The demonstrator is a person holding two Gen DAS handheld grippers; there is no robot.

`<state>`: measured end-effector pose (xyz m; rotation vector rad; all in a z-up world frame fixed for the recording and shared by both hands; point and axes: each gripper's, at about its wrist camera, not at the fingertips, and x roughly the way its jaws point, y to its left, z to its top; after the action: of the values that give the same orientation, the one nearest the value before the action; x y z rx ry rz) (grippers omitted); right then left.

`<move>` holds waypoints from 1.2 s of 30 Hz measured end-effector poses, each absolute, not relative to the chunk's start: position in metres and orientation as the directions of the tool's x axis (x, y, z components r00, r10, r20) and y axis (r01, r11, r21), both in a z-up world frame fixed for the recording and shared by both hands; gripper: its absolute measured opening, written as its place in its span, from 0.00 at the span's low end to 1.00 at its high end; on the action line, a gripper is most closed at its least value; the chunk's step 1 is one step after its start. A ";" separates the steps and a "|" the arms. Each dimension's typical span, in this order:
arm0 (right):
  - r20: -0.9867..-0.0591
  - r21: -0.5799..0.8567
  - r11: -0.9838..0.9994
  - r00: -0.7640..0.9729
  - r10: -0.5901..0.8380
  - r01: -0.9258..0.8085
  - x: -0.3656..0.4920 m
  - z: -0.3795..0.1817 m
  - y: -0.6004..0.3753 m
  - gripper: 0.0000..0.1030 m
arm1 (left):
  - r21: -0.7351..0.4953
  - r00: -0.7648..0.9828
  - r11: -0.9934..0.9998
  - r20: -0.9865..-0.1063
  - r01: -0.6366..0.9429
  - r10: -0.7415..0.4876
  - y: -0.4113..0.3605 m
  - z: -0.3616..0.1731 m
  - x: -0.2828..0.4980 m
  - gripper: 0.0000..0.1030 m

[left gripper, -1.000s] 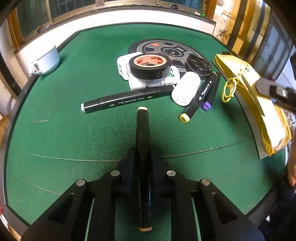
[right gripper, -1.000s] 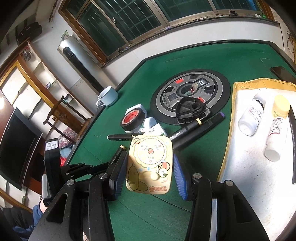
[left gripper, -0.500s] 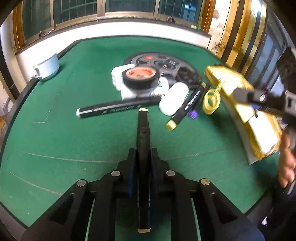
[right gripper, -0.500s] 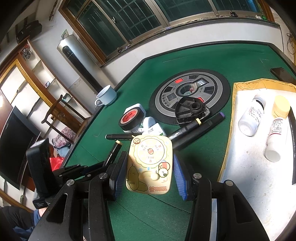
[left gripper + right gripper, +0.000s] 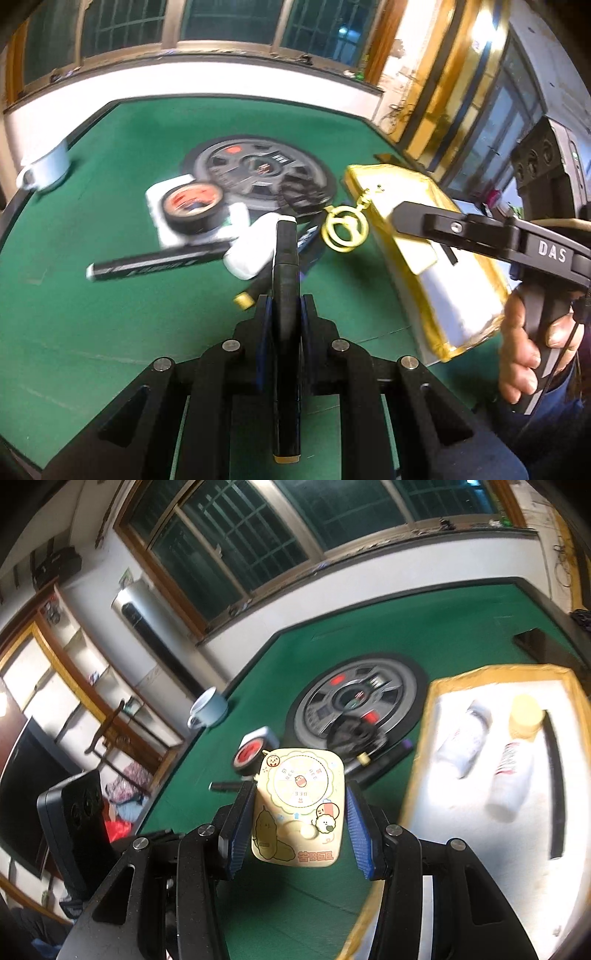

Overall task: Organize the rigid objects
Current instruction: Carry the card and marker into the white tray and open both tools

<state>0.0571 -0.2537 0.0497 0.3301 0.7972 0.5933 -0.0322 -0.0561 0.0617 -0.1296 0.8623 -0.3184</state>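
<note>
My left gripper (image 5: pixel 286 306) is shut on a black marker (image 5: pixel 286 266) with a cream cap, held above the green table and pointing at the pile of objects. My right gripper (image 5: pixel 299 812) is shut on a cream cartoon toy card (image 5: pixel 299 805), held in the air beside the gold-edged white tray (image 5: pixel 424 716). In the left wrist view the right gripper (image 5: pixel 461 229) reaches in from the right over the tray (image 5: pixel 476 295), with a hand (image 5: pixel 524 350) on its grip. A gold keyring (image 5: pixel 345 229) dangles by the tray's edge.
On the felt lie a black tape roll (image 5: pixel 194 206), a black marker (image 5: pixel 159 264), a white oval case (image 5: pixel 251 251), more markers and a round dark disc (image 5: pixel 258 173). A mug (image 5: pixel 46 168) stands far left. In the tray lie two bottles (image 5: pixel 465 734) (image 5: pixel 513 768) and a black strip (image 5: pixel 554 782).
Both grippers rose and swung towards the tray, each keeping its hold. The right gripper now reaches further across the left wrist view, and the tray fills more of the right wrist view.
</note>
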 end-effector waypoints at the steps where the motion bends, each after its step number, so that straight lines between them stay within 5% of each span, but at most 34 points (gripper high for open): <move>1: -0.564 0.490 0.793 0.563 0.604 -0.361 0.057 0.052 -0.260 0.42 | -0.245 0.606 0.940 -0.719 0.239 -0.342 -0.064 0.065 -0.030 0.12; 10: -0.535 0.478 0.851 0.695 0.480 -0.219 0.059 0.067 -0.324 0.42 | -0.305 0.566 0.888 -0.687 0.344 -0.456 -0.119 0.083 -0.013 0.12; 17: -0.614 0.399 0.917 0.735 0.288 -0.026 0.067 0.059 -0.357 0.42 | -0.372 0.515 0.832 -0.659 0.410 -0.549 -0.177 0.090 0.005 0.12; 36: -0.769 0.195 0.980 0.627 0.122 0.049 0.085 0.028 -0.365 0.42 | -0.352 0.443 0.876 -0.761 0.331 -0.473 -0.226 0.040 0.029 0.12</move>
<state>0.0852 -0.3647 0.0280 0.2048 0.8937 0.0420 0.0294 -0.2264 0.0405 -0.1596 0.9937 -0.5013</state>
